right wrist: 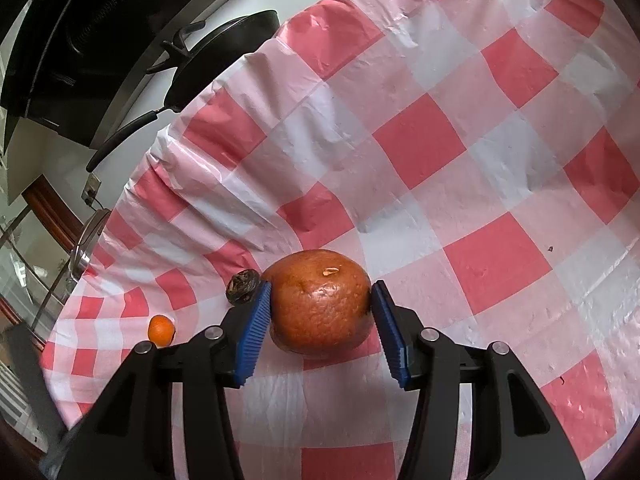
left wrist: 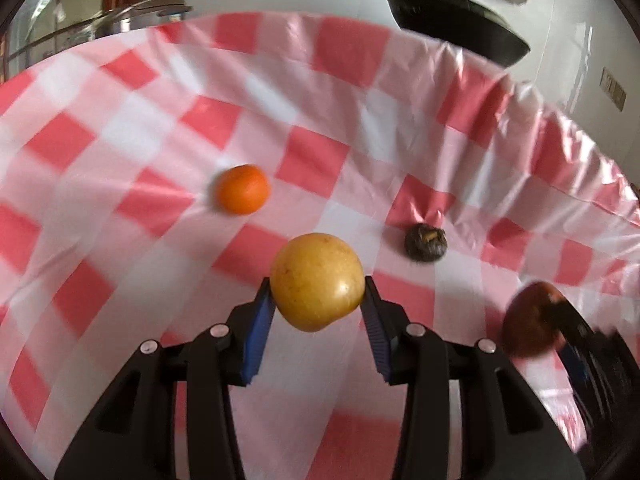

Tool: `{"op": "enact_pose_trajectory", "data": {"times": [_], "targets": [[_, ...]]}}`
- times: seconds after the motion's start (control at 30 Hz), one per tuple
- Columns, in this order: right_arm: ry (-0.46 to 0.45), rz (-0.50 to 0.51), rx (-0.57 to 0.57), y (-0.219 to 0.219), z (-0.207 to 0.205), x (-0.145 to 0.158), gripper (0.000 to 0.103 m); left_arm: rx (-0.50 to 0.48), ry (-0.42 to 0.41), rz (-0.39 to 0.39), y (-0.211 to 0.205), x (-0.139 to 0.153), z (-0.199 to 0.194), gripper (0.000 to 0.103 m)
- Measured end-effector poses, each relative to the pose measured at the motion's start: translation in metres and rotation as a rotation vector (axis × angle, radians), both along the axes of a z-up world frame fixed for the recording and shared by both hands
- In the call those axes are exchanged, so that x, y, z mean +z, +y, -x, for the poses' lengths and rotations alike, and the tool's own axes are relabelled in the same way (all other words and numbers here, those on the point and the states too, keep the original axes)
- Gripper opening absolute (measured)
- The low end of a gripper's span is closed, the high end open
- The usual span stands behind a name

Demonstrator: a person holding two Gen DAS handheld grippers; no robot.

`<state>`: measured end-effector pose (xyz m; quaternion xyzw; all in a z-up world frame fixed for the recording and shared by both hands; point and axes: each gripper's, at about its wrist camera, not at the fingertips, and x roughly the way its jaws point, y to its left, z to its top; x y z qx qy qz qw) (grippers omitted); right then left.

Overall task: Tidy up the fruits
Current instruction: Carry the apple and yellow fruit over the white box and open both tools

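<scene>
My left gripper (left wrist: pixel 318 294) is shut on a yellow round fruit (left wrist: pixel 316 280), held above the red-and-white checked cloth (left wrist: pixel 160 128). A small orange tangerine (left wrist: pixel 242 189) lies beyond it to the left, and a dark wrinkled fruit (left wrist: pixel 425 241) to the right. My right gripper (right wrist: pixel 320 308) is shut on a large reddish-brown orange (right wrist: pixel 320 304), low over the cloth (right wrist: pixel 440 140). This orange also shows at the right edge of the left wrist view (left wrist: pixel 532 320). The dark fruit (right wrist: pixel 242 282) and tangerine (right wrist: pixel 161 330) show left of my right gripper.
A black pan (left wrist: pixel 460 20) with a long handle stands past the cloth's far edge on the white counter; it shows in the right wrist view (right wrist: pixel 224 56) too. A glass lid (left wrist: pixel 120 16) sits at the far left. The cloth's edge is crumpled on the right.
</scene>
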<state>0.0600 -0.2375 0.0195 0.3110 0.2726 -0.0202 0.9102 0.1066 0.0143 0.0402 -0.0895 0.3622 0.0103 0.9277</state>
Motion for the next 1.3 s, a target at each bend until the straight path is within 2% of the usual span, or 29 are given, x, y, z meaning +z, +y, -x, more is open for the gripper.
{"op": "enact_pose_trajectory", "data": {"times": [0.2,0.37,0.53,0.67,0.73,0.77,0.83,1.03,1.23,1.3], "targets": [[0.016,0.005,0.015,0.001,-0.003,0.001,0.051,0.020,-0.005,0.012,0.010,0.004,0.047,0.044],[0.056,0.200,0.036,0.027,-0.017,0.013,0.052,0.015,0.030,0.049,0.016,-0.009,0.051,0.044],[0.098,0.370,0.055,0.046,-0.045,0.020,0.054,-0.015,0.024,0.090,0.019,-0.010,0.049,0.044],[0.178,0.416,0.129,0.056,-0.079,0.017,0.064,-0.017,0.027,0.103,0.020,-0.011,0.048,0.044],[0.196,0.442,0.149,0.062,-0.088,0.012,0.062,-0.018,0.024,0.108,0.021,-0.011,0.049,0.044],[0.187,0.468,0.151,0.066,-0.090,0.011,0.058,-0.014,0.025,0.115,0.022,-0.012,0.048,0.044],[0.187,0.492,0.154,0.071,-0.091,0.010,0.058,-0.009,0.027,0.130,0.025,-0.013,0.047,0.044],[0.162,0.330,0.127,0.048,-0.060,0.007,0.057,-0.009,0.029,0.146,0.027,-0.013,0.045,0.044],[0.145,0.162,0.155,0.042,0.009,0.002,0.057,-0.002,0.033,0.175,0.032,-0.013,0.045,0.044],[0.141,0.144,0.164,0.048,0.024,0.004,0.057,0.005,0.029,0.186,0.035,-0.012,0.046,0.044]]}}
